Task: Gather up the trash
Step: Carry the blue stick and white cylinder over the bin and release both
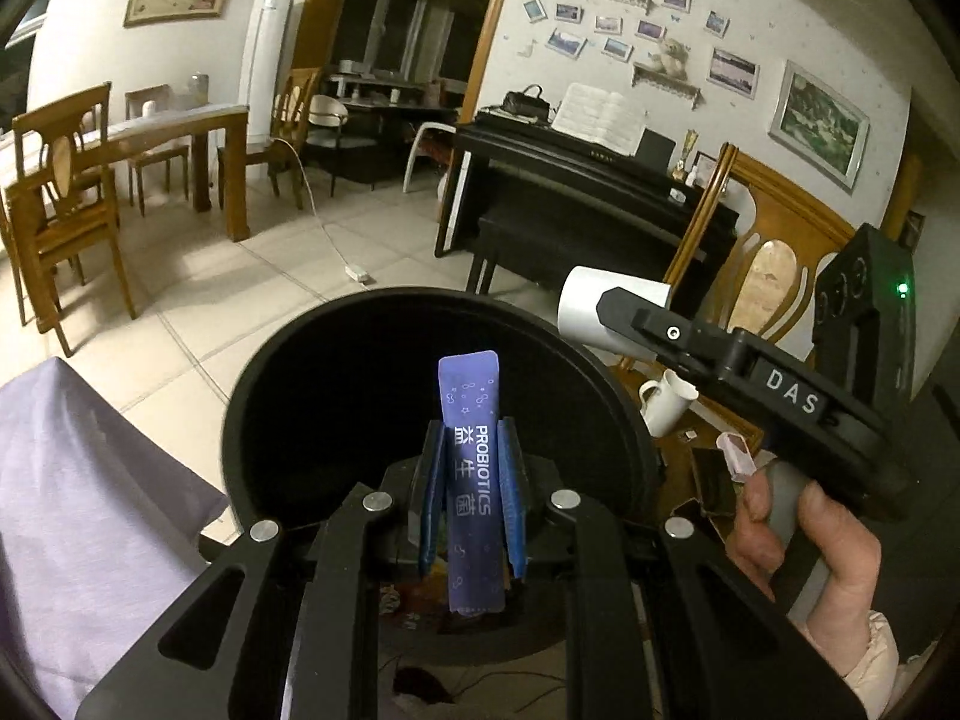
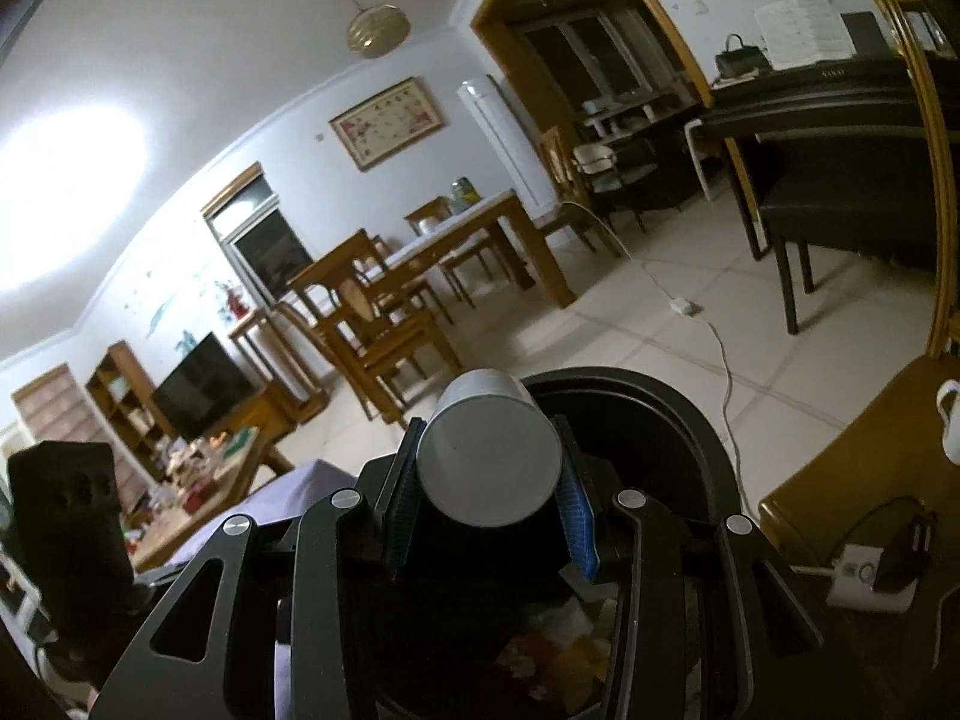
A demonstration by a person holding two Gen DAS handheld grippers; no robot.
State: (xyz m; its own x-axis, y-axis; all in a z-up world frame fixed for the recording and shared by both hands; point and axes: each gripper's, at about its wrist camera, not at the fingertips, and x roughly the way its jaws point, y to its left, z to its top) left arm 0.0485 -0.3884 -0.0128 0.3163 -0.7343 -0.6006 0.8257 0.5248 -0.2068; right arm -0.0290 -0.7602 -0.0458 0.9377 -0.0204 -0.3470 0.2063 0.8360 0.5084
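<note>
Jaws: left gripper [image 1: 471, 495] clamped on purple probiotics sachet [image 1: 471, 480]; right gripper [image 2: 489, 492] clamped on white paper cup [image 2: 489, 462]. Both held above round black bin [image 1: 300, 372]; neither dropped in yet.

Black bin [image 1: 252, 420] on tiled floor [image 1: 240, 300]

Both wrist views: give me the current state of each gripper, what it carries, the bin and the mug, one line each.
Left gripper: shut on the sachet, over the bin.
Sachet: purple, upright between the fingers, not yet dropped.
Right gripper: shut on the paper cup.
Paper cup: white, lying on its side, base toward the camera, held near the bin.
Bin: black, uncovered, some rubbish already inside.
Mug: white, upright on the wooden table.
</note>
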